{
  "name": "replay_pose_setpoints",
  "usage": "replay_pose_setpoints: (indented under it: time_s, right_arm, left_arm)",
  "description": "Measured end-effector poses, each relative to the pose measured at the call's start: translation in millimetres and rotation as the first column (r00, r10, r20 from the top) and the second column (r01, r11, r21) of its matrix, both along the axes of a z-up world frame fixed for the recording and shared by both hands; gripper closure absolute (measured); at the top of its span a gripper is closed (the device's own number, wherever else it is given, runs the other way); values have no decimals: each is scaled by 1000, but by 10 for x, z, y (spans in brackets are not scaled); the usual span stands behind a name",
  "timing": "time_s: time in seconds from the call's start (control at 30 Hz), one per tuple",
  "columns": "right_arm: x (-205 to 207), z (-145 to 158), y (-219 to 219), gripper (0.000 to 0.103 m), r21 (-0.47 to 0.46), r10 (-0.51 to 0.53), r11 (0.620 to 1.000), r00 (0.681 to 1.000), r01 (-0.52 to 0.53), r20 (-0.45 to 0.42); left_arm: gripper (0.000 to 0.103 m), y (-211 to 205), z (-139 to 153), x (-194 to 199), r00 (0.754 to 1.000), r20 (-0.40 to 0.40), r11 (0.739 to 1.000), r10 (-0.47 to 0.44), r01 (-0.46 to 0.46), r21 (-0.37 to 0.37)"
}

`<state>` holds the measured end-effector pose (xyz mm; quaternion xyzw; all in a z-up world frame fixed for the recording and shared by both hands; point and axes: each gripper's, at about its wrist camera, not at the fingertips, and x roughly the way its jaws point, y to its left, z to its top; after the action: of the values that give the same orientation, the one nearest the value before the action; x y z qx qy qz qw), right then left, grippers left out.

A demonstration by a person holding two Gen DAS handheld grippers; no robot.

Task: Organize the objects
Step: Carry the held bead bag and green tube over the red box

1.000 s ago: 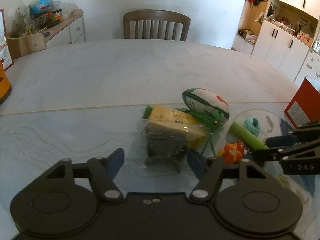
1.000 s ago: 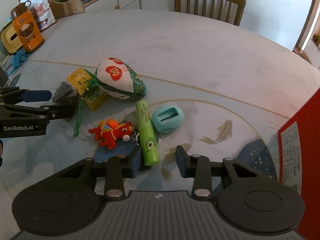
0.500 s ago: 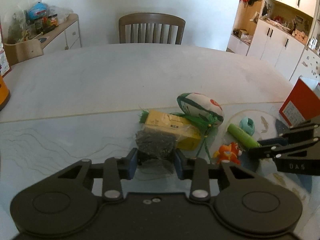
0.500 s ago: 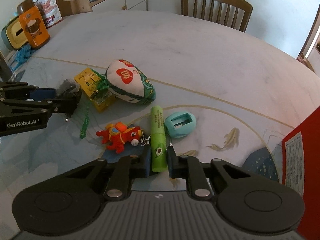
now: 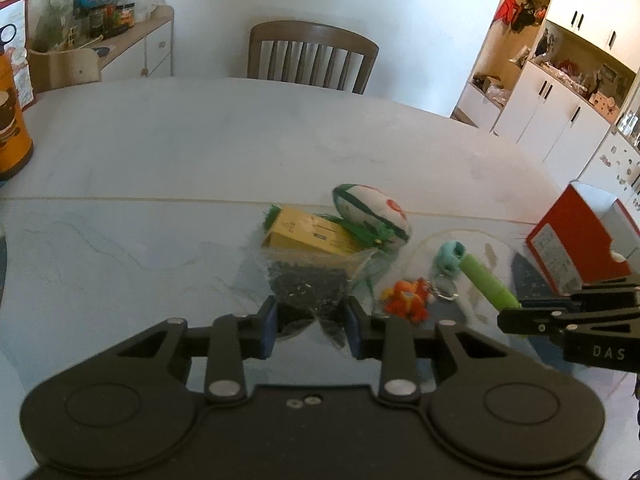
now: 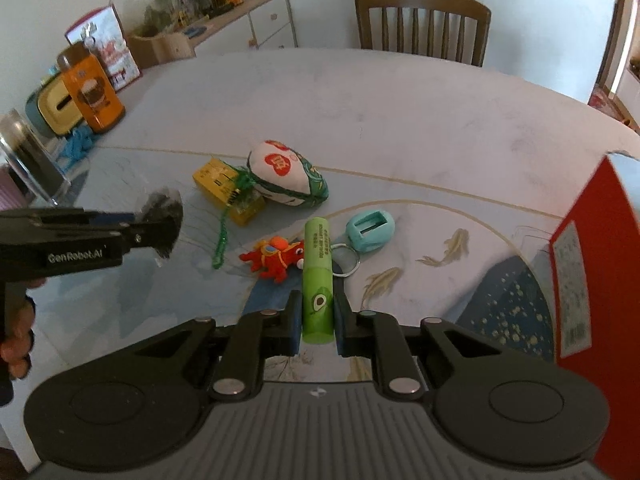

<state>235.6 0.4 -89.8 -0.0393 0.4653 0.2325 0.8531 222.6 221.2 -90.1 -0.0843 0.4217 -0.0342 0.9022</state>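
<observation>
My left claw point(image 5: 310, 326) pinches the clear bag of dark bits point(image 5: 308, 280); my right claw point(image 6: 316, 320) pinches the green tube point(image 6: 317, 276), both lifted for sorting, I judge.

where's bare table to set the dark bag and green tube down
Free: the wide far half of the table toward the chair, and the stretch left of the yellow box. Crowded: around the plush ball, red toy and teal holder; the red box blocks the right.
</observation>
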Motion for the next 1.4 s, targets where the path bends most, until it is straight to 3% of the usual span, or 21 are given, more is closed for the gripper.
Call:
replay_pose_setpoints:
  time_s: [0.3,0.7,1.07,1.4]
  right_arm:
    - [-312,332,-278,87,42,-31,999,999,30,26]
    - [-612,664,-898,87,75,-117,991,993,114,33]
    - [-743,821,-1556,87,105,-204,974,978,198,41]
    - [-708,836,-2190,87,121,-287,953,956,279,54]
  left_arm:
    - [71,-290,280,-201,1000,11,999,-25,26,-33]
    - [71,-966,588,-320,989,18,985,-146,147,-85]
    - [71,-1704,713,-281,964,38,957,-265,267,-114]
    - [71,-2399,750,-196,932,44,928,-360,363,-90]
